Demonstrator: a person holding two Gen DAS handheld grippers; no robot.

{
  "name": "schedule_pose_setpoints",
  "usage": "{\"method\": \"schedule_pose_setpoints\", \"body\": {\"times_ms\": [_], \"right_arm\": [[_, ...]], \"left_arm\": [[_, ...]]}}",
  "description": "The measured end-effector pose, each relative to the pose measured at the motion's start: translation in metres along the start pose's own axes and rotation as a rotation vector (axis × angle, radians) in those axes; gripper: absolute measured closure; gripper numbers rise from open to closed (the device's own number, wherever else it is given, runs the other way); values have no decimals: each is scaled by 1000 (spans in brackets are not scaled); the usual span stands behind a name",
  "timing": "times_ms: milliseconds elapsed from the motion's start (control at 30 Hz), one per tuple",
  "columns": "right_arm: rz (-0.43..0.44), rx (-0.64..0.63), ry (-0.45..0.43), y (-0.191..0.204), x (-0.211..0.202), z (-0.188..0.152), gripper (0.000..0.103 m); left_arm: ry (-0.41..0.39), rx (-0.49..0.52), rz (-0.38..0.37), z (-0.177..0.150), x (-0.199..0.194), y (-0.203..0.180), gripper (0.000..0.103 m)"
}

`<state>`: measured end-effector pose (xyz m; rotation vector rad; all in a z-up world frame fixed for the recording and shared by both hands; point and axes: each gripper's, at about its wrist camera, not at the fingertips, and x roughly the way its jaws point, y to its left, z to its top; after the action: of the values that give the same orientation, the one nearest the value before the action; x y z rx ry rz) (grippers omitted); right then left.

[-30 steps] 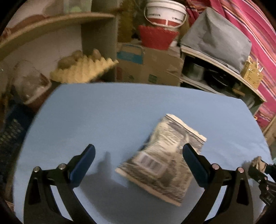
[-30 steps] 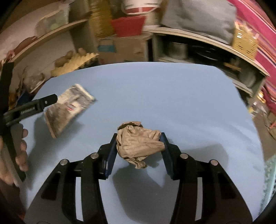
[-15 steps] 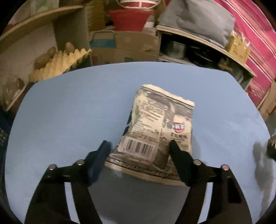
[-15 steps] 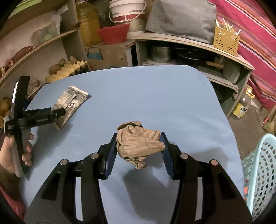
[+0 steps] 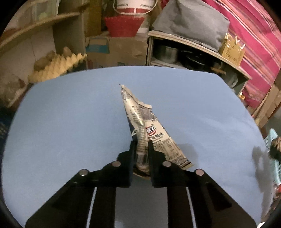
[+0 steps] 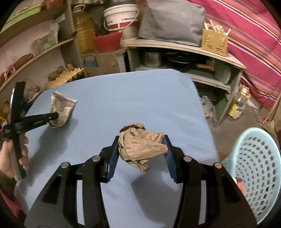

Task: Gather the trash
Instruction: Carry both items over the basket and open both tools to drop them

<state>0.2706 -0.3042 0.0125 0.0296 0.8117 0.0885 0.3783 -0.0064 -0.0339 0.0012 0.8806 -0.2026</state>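
A cluttered storeroom rings a blue surface (image 6: 140,98): shelves (image 6: 175,47) with pots behind it, a red basin (image 6: 108,42) and white bucket (image 6: 121,15) up top, an egg tray (image 6: 65,75) with potatoes off to the left, a striped cloth (image 6: 249,35) to the right. The left tool (image 5: 141,145) is pinched shut on the near end of a snack wrapper (image 5: 140,121), which is folded into a narrow wedge running away from its tips; seen from the right wrist view, the wrapper (image 6: 61,108) sits low over the surface, and whether its far end touches I cannot tell. The right tool (image 6: 140,149) grips a crumpled brown wad (image 6: 140,147) between its blue pads, clear of the surface, with a loose tail hanging below. A pale blue basket (image 6: 254,166) stands on the floor just right of that tool, and is likely where both pieces go. The risks, as I judge them: the wrapper is slick and held only by a thin squeezed edge, so a quick swing could pull it free; the wad's hanging tail could catch the basket rim, leaving it draped outside; and since the basket sits past the surface edge on the right, the left tool must cross over, where the two tools could knock together if both go at once
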Motion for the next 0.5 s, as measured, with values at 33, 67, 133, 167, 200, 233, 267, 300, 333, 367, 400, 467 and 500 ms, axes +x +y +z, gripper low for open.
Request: {"method": "schedule_pose_setpoints", "body": {"times_ms": [33, 67, 133, 167, 200, 233, 267, 300, 333, 367, 400, 467, 500], "right_arm": [[1, 9, -1, -5, -3, -2, 55], [5, 22, -3, -12, -9, -5, 55], [1, 31, -9, -23, -19, -10, 55], [-6, 32, -13, -28, -25, -13, 55], [-14, 34, -18, -35, -31, -16, 55], [-23, 37, -24, -42, -38, -18, 55], [-31, 39, -30, -47, -44, -20, 55], [-39, 40, -36, -53, -50, -22, 55], [-50, 40, -42, -59, -56, -25, 55], [-65, 45, -52, -70, -65, -28, 55], [-71, 52, -57, -77, -70, -29, 55], [-78, 84, -67, -97, -81, -35, 55], [-80, 93, -69, -104, -84, -37, 55]], "left_arm": [[-4, 6, 5, -3, -4, -5, 90], [-8, 10, 7, -7, -7, -11, 90], [-19, 22, 18, -14, -14, -22, 90], [-25, 33, 25, -18, -19, -30, 90], [-30, 42, 27, -21, -23, -37, 90], [-39, 50, 21, -23, -28, -45, 90], [-51, 62, 17, -26, -33, -55, 90], [-60, 70, 17, -28, -37, -62, 90], [-72, 81, 14, -31, -42, -72, 90], [-79, 89, 4, -34, -47, -83, 90], [-81, 96, -1, -35, -50, -90, 90], [-91, 111, -5, -36, -57, -107, 90], [-97, 117, -16, -36, -61, -118, 90]]}}
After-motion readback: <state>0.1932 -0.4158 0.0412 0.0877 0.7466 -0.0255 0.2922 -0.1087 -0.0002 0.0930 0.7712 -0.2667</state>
